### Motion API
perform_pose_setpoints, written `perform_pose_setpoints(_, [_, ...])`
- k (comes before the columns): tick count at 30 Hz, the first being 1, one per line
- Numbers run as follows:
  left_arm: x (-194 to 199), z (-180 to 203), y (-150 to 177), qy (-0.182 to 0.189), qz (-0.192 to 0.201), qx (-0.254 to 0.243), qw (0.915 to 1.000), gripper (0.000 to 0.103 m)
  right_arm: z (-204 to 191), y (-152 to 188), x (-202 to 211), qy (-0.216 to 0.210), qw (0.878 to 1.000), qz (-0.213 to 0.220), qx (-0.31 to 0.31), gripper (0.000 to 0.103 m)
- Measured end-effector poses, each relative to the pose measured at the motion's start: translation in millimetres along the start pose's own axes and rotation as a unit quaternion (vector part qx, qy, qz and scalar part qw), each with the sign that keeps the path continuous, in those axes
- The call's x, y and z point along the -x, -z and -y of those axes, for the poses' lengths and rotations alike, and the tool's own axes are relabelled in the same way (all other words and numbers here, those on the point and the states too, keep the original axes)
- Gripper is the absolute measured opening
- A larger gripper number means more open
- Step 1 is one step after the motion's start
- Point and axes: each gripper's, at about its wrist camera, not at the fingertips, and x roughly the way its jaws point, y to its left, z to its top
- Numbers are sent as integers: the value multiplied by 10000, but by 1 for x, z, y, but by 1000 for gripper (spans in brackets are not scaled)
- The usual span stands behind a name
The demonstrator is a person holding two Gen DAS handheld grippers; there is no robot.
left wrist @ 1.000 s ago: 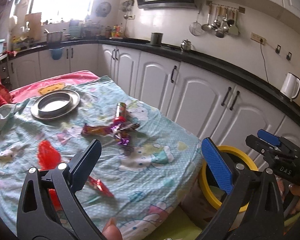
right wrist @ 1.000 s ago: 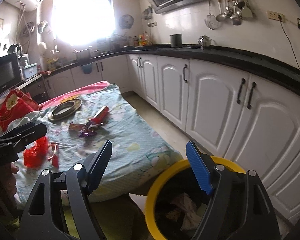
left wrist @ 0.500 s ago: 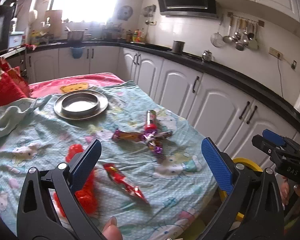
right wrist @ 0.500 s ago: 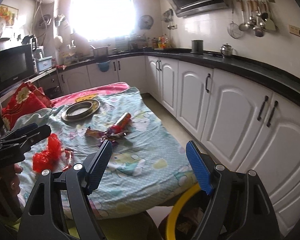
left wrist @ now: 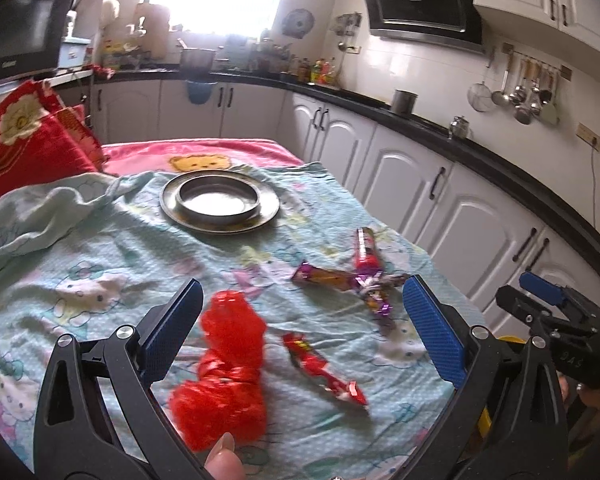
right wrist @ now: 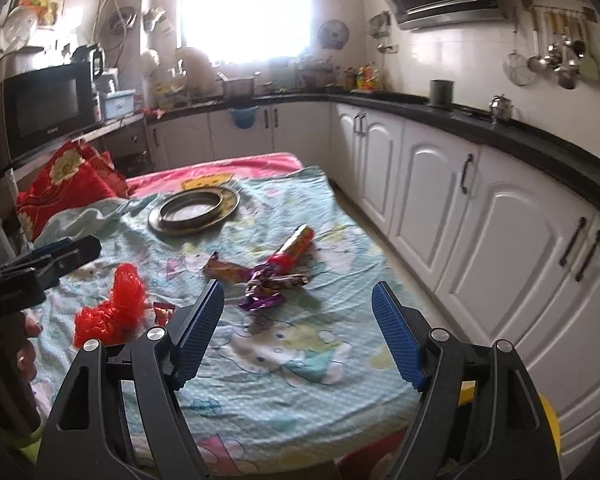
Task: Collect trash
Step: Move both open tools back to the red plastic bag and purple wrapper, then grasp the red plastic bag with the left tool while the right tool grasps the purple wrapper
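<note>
Trash lay scattered over a Hello Kitty cloth [left wrist: 100,248]. Furthest left, the crumpled red plastic bag [left wrist: 228,364] sat just ahead of the left gripper [left wrist: 300,332], whose jaws stood wide with nothing between them. Beside it lay a red wrapper [left wrist: 324,372], then a purple-and-orange wrapper [left wrist: 332,280] and a red tube [left wrist: 366,252], behind them a metal plate [left wrist: 220,202]. The right gripper [right wrist: 298,334] hung wide and empty above the cloth's near edge, a yellow bin [right wrist: 546,420] at lower right.
</note>
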Motion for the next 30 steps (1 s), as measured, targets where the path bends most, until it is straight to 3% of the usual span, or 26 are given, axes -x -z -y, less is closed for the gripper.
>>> perform_pose_setpoints(12, [-21,-39,15,-266,-428,256,9984,92,-23,-4,-77,-158,9984,-514,189,69])
perform_pose_setpoints(21, [-35,-55,30,-243,-817,358,9957,92,-27,8,-131,-127,9942,-1058,158,64])
perform_pose_setpoints(30, [-45,-60,48,-140,-1197,314,9922,92,-27,12,-158,-120,9917,-1277,-61,61])
